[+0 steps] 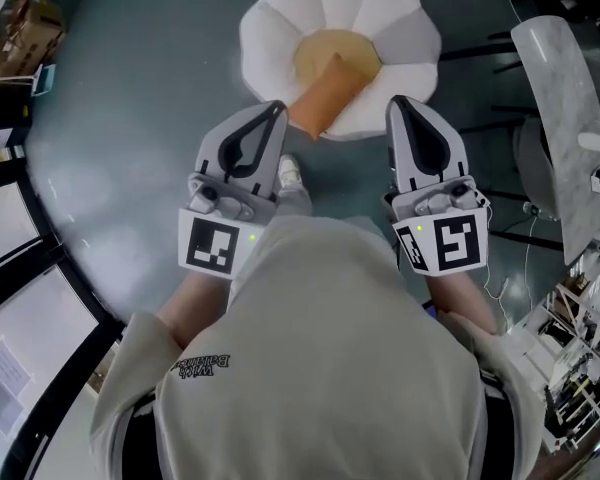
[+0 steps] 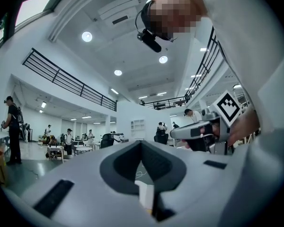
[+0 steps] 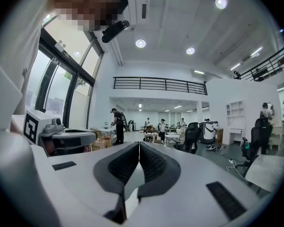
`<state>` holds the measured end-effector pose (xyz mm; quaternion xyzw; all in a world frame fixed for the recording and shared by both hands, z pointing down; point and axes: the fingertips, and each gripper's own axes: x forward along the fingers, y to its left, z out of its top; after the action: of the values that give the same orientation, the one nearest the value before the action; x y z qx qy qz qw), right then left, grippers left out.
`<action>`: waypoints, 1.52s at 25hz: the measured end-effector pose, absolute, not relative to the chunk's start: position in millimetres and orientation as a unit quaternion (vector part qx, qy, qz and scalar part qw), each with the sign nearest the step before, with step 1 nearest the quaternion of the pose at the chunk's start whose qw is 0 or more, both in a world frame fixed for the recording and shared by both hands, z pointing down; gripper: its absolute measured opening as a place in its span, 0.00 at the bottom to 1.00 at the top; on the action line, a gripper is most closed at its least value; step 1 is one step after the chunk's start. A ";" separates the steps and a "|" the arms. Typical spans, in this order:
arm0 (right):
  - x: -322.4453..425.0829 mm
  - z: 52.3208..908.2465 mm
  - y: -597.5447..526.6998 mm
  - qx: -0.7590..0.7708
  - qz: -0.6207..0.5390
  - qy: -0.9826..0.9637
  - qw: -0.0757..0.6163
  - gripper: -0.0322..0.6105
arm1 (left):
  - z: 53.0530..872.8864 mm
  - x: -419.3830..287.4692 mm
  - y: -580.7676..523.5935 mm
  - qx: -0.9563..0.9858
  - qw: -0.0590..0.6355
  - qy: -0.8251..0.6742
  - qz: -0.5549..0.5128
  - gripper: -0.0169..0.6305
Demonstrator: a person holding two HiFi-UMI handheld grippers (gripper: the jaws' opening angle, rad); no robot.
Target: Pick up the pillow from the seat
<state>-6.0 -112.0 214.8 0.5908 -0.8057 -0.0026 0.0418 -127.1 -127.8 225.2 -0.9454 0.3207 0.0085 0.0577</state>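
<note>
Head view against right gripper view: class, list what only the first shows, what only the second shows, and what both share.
Only the head view: the white petal-shaped seat cushion on the floor, with the orange rectangular pillow lying on its yellow centre. Only the right gripper view: black office chairs, a black balcony railing, round ceiling lights and standing people. Both: the right gripper, jaws shut and empty, the left gripper beside it, and the person's beige top.
</note>
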 end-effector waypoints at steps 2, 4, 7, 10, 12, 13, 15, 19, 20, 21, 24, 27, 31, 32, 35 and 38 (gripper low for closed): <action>-7.4 214.7 -123.4 0.598 -0.003 -0.800 0.046 0.07 | 225.1 -128.5 -140.4 -0.949 0.058 0.310 0.009 0.04; -8.9 213.7 -133.3 0.605 -0.004 -0.795 0.047 0.06 | 225.0 -129.9 -151.9 -0.952 0.057 0.301 0.008 0.04; -9.6 213.5 -146.4 0.610 -0.002 -0.791 0.049 0.07 | 224.4 -129.3 -167.5 -0.954 0.054 0.294 0.010 0.04; -4.4 216.6 -155.3 0.610 0.006 -0.791 0.051 0.06 | 226.5 -123.3 -176.1 -0.955 0.051 0.292 0.007 0.04; 3.9 218.7 -161.5 0.610 0.013 -0.791 0.052 0.07 | 228.8 -116.9 -180.5 -0.954 0.046 0.296 0.000 0.04; 8.2 220.8 -164.6 0.609 0.017 -0.791 0.053 0.07 | 229.3 -114.9 -182.8 -0.952 0.039 0.304 -0.002 0.04; 14.2 226.5 -168.9 0.605 0.027 -0.794 0.054 0.06 | 229.3 -114.8 -184.8 -0.945 0.023 0.326 -0.001 0.04; 24.9 232.8 -183.3 0.589 0.038 -0.805 0.056 0.06 | 233.9 -109.3 -192.5 -0.937 0.023 0.349 -0.015 0.04; 27.3 234.8 -187.4 0.585 0.042 -0.808 0.056 0.07 | 234.5 -106.1 -195.9 -0.935 0.023 0.352 -0.018 0.04; 29.1 237.4 -190.2 0.580 0.046 -0.812 0.056 0.07 | 234.5 -103.0 -198.6 -0.934 0.024 0.356 -0.018 0.04; 33.1 247.0 -194.2 0.566 0.053 -0.820 0.062 0.07 | 235.4 -95.0 -204.1 -0.930 0.027 0.365 -0.018 0.04; 37.7 257.8 -198.7 0.562 0.065 -0.822 0.070 0.07 | 241.5 -90.9 -209.1 -0.927 0.021 0.374 -0.022 0.04; 46.6 282.6 -206.5 0.565 0.089 -0.816 0.079 0.07 | 255.7 -86.9 -215.5 -0.922 0.013 0.386 -0.022 0.04; 47.9 293.4 -205.6 0.567 0.105 -0.813 0.083 0.08 | 260.8 -87.0 -214.5 -0.922 0.010 0.387 -0.026 0.04; 53.1 326.8 -214.1 0.574 0.166 -0.797 0.088 0.29 | 275.2 -85.4 -221.0 -0.924 0.017 0.380 -0.043 0.04; 60.9 369.5 -230.1 0.591 0.236 -0.767 0.077 0.45 | 298.1 -82.0 -235.9 -0.925 0.025 0.376 -0.053 0.04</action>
<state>60.9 -230.1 369.5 0.5911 -0.7673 0.2363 0.0772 -82.0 -235.9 298.1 -0.9247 0.3762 -0.0529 0.0250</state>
